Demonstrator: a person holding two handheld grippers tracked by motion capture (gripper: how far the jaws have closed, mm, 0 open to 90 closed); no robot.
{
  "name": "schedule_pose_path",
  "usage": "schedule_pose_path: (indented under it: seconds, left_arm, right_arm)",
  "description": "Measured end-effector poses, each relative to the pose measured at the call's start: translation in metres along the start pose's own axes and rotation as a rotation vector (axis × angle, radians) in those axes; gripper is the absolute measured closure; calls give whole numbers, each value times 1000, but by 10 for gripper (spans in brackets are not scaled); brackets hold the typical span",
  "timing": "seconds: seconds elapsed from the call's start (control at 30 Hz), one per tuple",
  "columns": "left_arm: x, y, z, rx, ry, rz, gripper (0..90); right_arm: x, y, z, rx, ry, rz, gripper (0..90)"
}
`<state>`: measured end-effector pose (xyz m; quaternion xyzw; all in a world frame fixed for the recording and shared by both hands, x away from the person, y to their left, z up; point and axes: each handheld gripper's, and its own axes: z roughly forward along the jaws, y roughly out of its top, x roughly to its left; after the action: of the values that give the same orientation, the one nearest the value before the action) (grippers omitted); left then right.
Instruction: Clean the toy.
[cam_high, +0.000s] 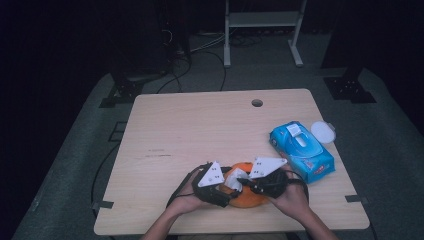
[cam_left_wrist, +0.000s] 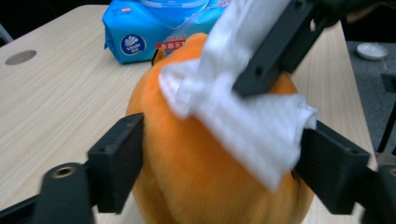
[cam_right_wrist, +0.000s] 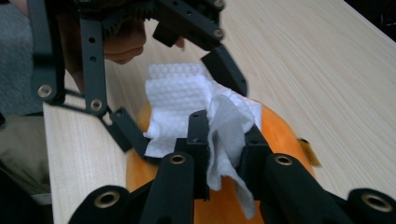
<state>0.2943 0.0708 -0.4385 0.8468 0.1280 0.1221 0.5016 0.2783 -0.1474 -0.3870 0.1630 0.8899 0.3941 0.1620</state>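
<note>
The right gripper (cam_right_wrist: 224, 154) is pinching a crumpled white paper wipe (cam_right_wrist: 187, 102) against the top of a round orange plush toy (cam_left_wrist: 187, 177). The left gripper (cam_left_wrist: 219, 154) is straddling that toy, jaws wide against its sides; whether they are pressing is hard to judge. The toy's underside is hidden. Beyond the right gripper, a blue wet-wipe pack (cam_high: 301, 150) is lying on the pale wooden table (cam_high: 200, 125); the surrounding room is dark.
</note>
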Motion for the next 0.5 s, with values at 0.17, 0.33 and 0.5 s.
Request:
schedule_pose_path:
  seconds: [0.17,0.33,0.5]
  left_arm:
    - [11,-8,-4,5,-6,-34,272]
    - [7,1,-4,-34,0,-4,178]
    - [7,0,-4,0,10,13,297]
  right_arm:
    - [-18,-16,-7,14,-5,64,780]
    - [-11,-11,-5,15,-24,40,780]
    - [-3,-4,-5,32,-31,-24,780]
